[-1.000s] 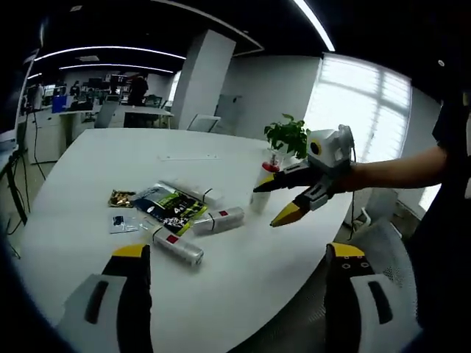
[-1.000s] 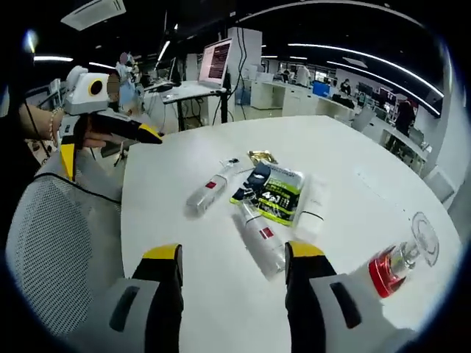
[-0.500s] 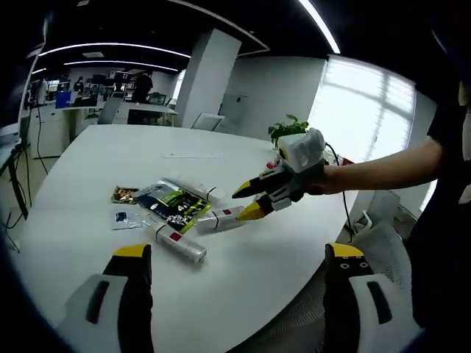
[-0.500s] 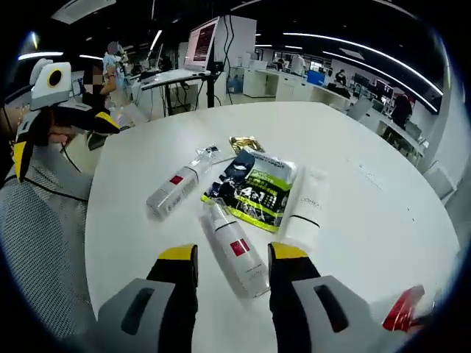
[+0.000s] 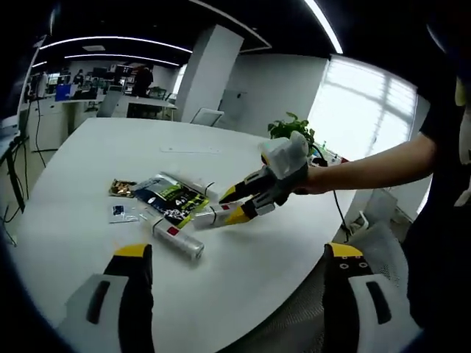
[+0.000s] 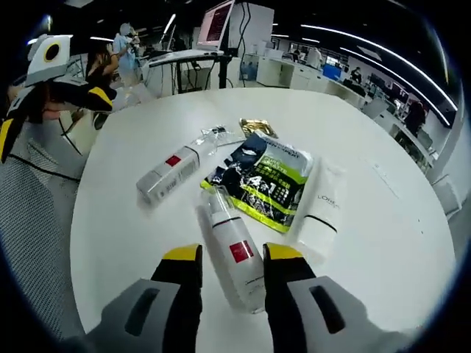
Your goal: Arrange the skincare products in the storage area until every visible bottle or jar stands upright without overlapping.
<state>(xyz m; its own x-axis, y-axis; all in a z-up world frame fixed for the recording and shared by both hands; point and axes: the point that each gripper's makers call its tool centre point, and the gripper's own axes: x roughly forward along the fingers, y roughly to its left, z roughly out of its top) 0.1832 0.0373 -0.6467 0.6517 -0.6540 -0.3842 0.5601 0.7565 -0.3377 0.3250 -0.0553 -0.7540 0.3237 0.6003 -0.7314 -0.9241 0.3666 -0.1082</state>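
My right gripper (image 6: 229, 254) has its yellow-tipped jaws part open, straddling the near end of a silver bottle (image 6: 234, 247) with a red label that lies flat on the white table (image 6: 383, 243). I can't tell whether the pads touch it; nothing is lifted. In the left gripper view I see this same gripper (image 5: 237, 206) reaching in from the right on a person's arm (image 5: 368, 168), its tips low over the pile.

My left gripper (image 5: 237, 254) hangs wide open and holds nothing, back from the pile at the near table edge.

Beyond the right jaws: a second silver bottle (image 6: 171, 174), also red-labelled, lies on its side to the left, well apart from the first. A dark-and-green sachet pack (image 6: 266, 182) lies flat in the middle, touching the far end of the nearer bottle. A white tube (image 6: 321, 208) lies just beside the pack on its right. A small gold packet (image 6: 255, 127) sits at the pack's far edge.

In the left gripper view a green potted plant (image 5: 291, 131) stands behind the right gripper. Desks and monitors fill the office behind.
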